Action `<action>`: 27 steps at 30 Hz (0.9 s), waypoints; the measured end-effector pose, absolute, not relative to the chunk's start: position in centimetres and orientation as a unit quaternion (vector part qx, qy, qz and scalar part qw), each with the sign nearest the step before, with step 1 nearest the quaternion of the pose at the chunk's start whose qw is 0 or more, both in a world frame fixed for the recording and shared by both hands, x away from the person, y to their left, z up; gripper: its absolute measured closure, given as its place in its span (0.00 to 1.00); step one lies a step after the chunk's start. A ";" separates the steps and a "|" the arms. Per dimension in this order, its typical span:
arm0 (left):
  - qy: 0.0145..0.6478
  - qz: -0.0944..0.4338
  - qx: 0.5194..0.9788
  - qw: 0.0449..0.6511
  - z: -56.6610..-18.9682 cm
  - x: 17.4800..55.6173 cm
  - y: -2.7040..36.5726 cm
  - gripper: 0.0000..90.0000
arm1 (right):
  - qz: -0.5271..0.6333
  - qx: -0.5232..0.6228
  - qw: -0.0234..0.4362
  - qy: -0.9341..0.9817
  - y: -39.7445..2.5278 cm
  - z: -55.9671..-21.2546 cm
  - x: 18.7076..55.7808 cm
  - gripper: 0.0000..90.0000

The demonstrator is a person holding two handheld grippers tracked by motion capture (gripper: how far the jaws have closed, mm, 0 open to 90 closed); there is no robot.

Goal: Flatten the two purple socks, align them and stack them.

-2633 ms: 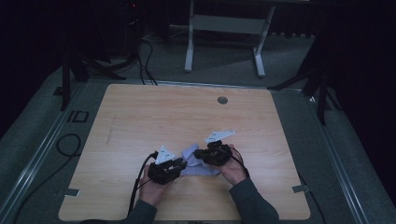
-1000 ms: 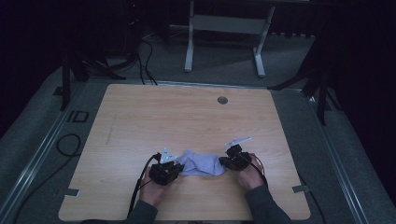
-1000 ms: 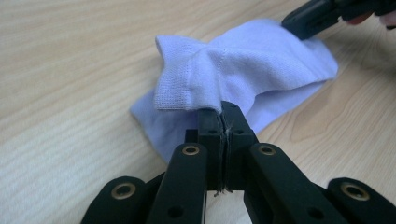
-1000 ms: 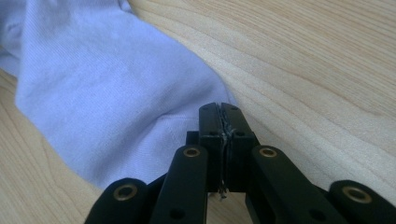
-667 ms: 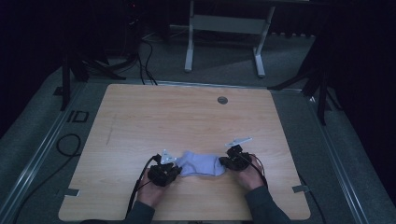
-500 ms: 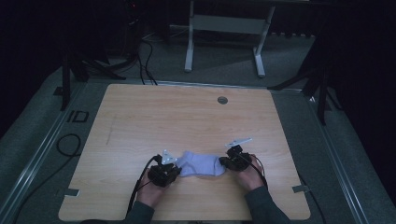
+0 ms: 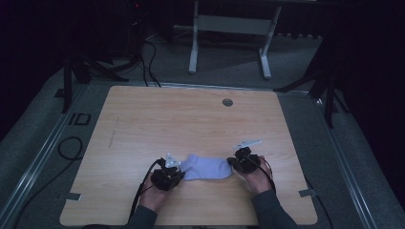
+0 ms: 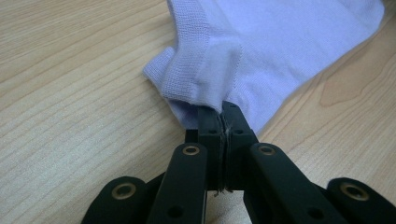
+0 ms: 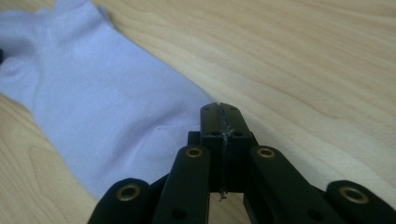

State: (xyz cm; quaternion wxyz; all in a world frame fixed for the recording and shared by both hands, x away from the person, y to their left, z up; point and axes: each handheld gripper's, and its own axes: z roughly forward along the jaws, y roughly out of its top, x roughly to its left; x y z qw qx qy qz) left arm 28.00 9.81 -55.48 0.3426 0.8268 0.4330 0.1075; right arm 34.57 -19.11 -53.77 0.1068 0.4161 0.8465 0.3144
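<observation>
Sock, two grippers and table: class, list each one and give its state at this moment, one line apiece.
Sock: lying flat on the table, stretched between the two grippers.
Left gripper: jaws shut on the sock's cuff end.
Right gripper: jaws shut at the sock's toe edge; whether fabric is pinched is unclear.
Table: bare wood, with a round grommet near the far edge.

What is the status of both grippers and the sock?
Left gripper shut on sock cuff. Right gripper shut at toe end. Sock flat on table.
</observation>
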 end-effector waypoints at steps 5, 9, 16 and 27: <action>0.439 0.103 0.823 0.346 -55.5 28.0 10.0 0.98 | 0.316 0.416 0.116 0.845 -19.1 -53.7 34.7 0.99; 0.443 0.105 0.821 0.345 -55.5 28.1 10.1 0.98 | 0.315 0.416 0.116 0.845 -19.1 -53.9 34.7 0.99; 0.444 0.115 0.819 0.345 -55.4 28.0 10.1 0.91 | 0.317 0.417 0.116 0.844 -19.2 -54.0 34.7 0.92; 0.462 0.141 0.802 0.352 -54.8 28.3 11.3 0.63 | 0.376 0.431 0.118 0.812 -20.5 -52.7 33.6 0.63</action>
